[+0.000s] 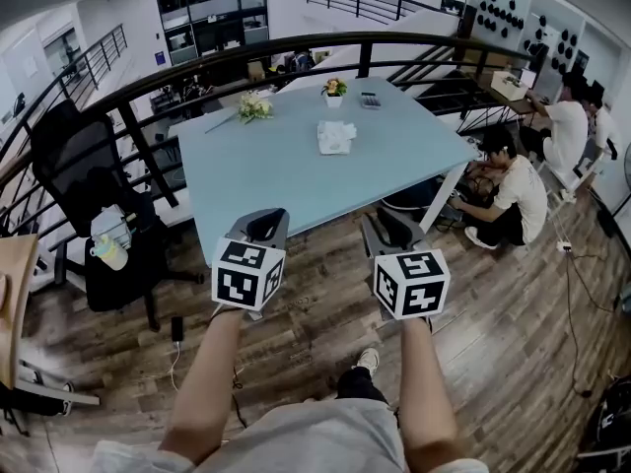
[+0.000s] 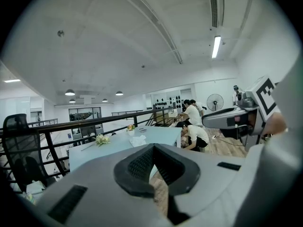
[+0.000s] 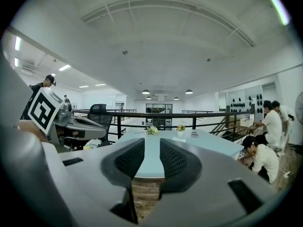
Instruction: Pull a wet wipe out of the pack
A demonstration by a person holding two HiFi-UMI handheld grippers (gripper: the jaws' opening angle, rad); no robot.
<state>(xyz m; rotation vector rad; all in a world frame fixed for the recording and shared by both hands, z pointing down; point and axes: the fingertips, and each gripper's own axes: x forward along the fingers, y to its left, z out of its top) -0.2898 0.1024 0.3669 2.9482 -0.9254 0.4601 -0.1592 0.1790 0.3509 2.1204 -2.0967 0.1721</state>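
Not started: the wipe pack (image 1: 336,137) (probably that white bundle) lies on the bench (image 1: 414,170), well apart from both grippers. The left gripper (image 2: 152,148) is pinched closed and the right gripper (image 3: 152,157) narrowly parted, each empty.

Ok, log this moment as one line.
stage: before reach | left claw: shut, empty | right claw: open, empty | wipe pack: on table, untouched
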